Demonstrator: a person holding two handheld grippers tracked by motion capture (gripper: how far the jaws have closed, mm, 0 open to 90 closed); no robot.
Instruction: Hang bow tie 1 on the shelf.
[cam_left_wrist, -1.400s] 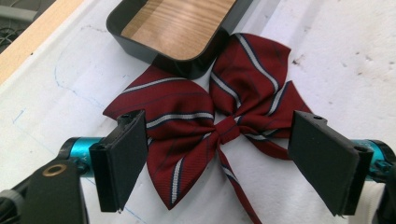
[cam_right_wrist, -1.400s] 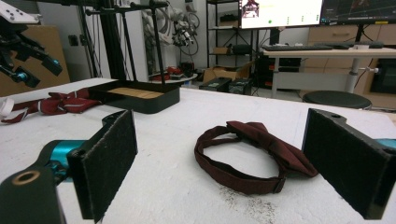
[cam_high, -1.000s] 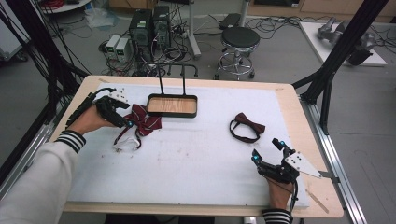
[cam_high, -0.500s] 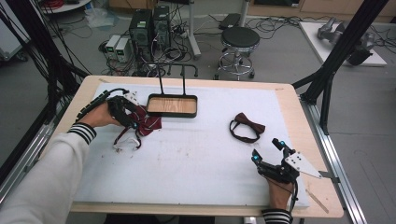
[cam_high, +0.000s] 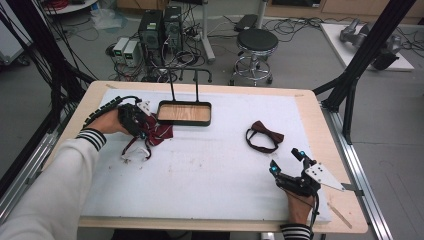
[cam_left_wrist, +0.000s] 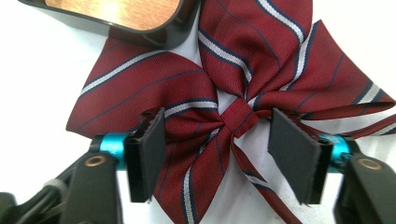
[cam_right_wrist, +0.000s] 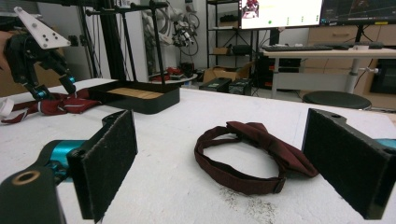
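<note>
A dark red bow tie with white and navy stripes (cam_high: 159, 134) (cam_left_wrist: 261, 51) lies on the white mat just left of a black tray with a wooden floor (cam_high: 184, 122) (cam_left_wrist: 140, 28). My left gripper (cam_high: 142, 127) (cam_left_wrist: 219, 135) is down over it. Its jaws have just been closing and now straddle the bow's knot, with a gap left beside the right pad (cam_left_wrist: 294, 158). A plain dark red bow tie with its band (cam_high: 264, 136) (cam_right_wrist: 261, 149) lies at the right. My right gripper (cam_high: 286, 161) (cam_right_wrist: 222, 140) rests open on the mat, pointing at it from a short way off.
Two thin black uprights (cam_high: 172, 87) rise behind the tray. The striped tie's strap with a white tag (cam_high: 135, 155) trails toward the front left. The mat's front edge and the wooden table rim (cam_high: 345, 215) run close behind my right hand.
My left gripper has moved right and down onto the striped bow tie, and its jaws have narrowed around the knot. The right gripper and the plain bow tie have not moved.
</note>
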